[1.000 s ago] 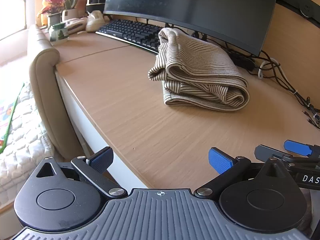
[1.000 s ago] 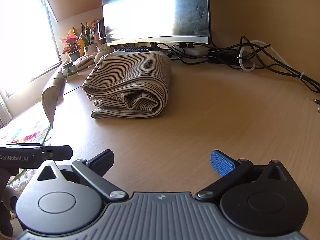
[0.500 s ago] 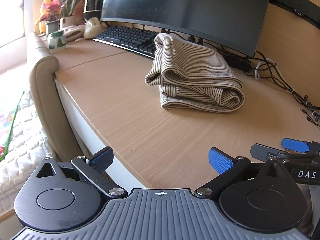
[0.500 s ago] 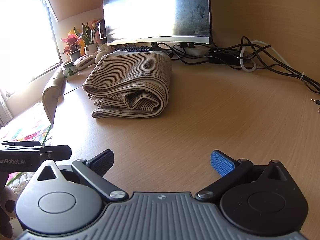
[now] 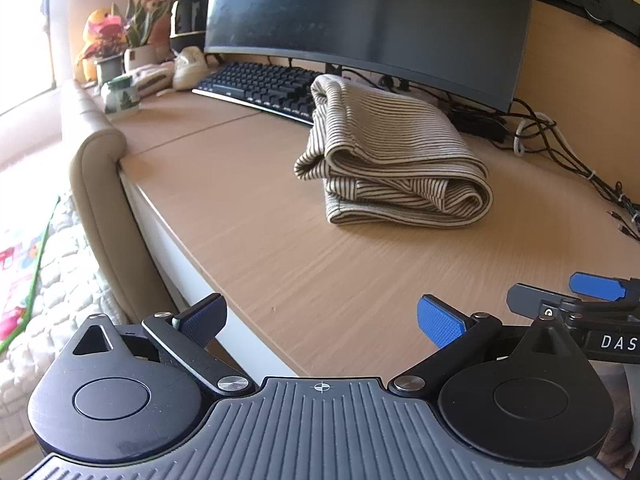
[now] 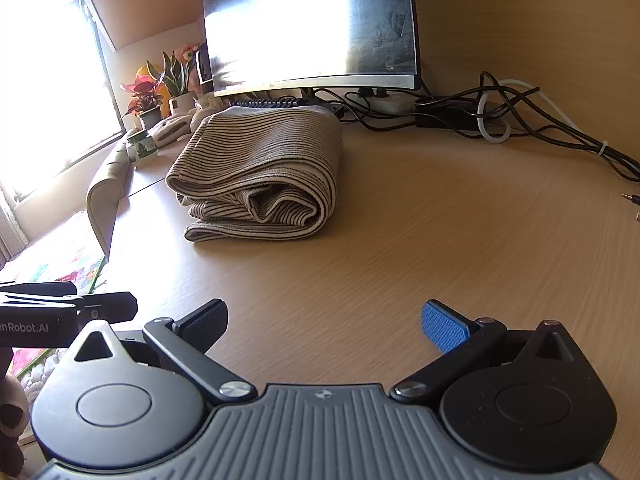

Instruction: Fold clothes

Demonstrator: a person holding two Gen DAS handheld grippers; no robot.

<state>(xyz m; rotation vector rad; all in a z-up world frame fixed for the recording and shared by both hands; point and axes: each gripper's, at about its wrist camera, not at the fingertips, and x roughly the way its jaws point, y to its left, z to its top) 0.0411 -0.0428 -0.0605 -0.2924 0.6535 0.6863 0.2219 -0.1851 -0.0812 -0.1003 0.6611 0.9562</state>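
A beige garment with thin dark stripes lies folded in a thick bundle on the wooden desk, in front of the monitor; the right wrist view shows the same garment with its rolled end facing me. My left gripper hovers over the desk's front edge, open and empty, well short of the bundle. My right gripper is open and empty too, low over the desk nearer the front. Each gripper shows at the edge of the other's view: the right gripper, the left gripper.
A curved monitor and black keyboard stand behind the garment. Tangled cables run along the back right. Potted plants, a mug and small items crowd the far left corner. A padded chair back abuts the desk's left edge.
Both grippers have drawn back slightly from the folded garment, which looks a little smaller and farther off. Neither gripper's opening has changed.
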